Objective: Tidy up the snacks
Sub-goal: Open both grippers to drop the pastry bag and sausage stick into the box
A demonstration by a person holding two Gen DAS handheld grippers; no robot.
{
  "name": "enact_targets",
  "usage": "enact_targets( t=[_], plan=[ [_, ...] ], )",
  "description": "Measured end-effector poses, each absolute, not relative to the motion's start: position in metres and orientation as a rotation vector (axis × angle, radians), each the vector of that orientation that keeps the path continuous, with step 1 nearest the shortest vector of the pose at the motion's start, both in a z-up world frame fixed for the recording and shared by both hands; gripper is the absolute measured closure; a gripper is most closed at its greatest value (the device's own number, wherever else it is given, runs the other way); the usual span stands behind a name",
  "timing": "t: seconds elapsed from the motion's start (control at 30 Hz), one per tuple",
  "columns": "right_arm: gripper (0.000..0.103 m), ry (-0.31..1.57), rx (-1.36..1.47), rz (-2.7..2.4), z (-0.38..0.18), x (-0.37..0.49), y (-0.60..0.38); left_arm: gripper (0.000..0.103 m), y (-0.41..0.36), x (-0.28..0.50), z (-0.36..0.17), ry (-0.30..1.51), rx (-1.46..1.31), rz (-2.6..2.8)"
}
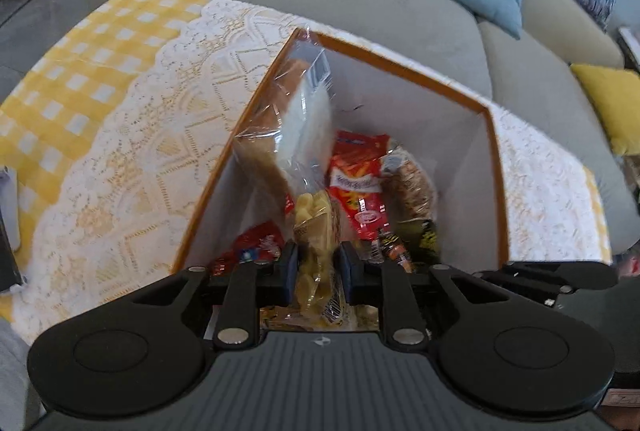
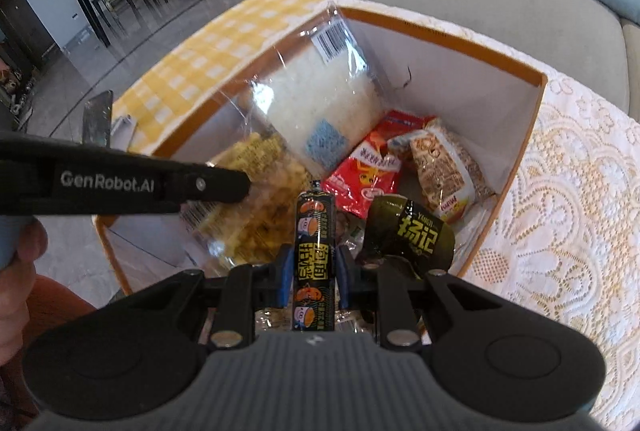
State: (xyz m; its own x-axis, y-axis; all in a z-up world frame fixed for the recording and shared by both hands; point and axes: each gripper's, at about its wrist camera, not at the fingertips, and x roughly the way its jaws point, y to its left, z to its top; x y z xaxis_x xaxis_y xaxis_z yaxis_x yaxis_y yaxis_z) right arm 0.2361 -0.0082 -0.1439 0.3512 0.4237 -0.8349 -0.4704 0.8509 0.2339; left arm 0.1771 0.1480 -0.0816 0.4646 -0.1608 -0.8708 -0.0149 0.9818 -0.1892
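My right jaws clamp a black sausage stick printed with orange figures, its long axis running straight away from me, over the open box. My left jaws pinch a clear bag of yellow puffs, which hangs into that orange-rimmed box on the lace-covered table.

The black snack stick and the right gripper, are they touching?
Touching. The right wrist view shows the black snack stick clamped between both blue pads of the right gripper.
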Motion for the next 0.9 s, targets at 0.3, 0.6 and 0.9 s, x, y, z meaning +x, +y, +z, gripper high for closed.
enact_targets(
  t=[0.3, 0.6, 0.9],
  plan=[
    [0.082, 1.109, -0.126, 0.574, -0.155, 0.243, 0.01, 0.062, 0.136, 0.181, -0.087, 1.13, 0.037, 0.001],
    [0.08, 1.053, -0.098, 0.559, -0.135, 0.235, -0.002, 0.061, 0.137, 0.165, -0.061, 1.042, 0.074, 0.026],
    [0.079, 0.986, -0.044, 0.554, -0.115, 0.212, -0.023, 0.08, 0.129, 0.182, -0.091, 1.123, 0.108, 0.055]
  ],
)
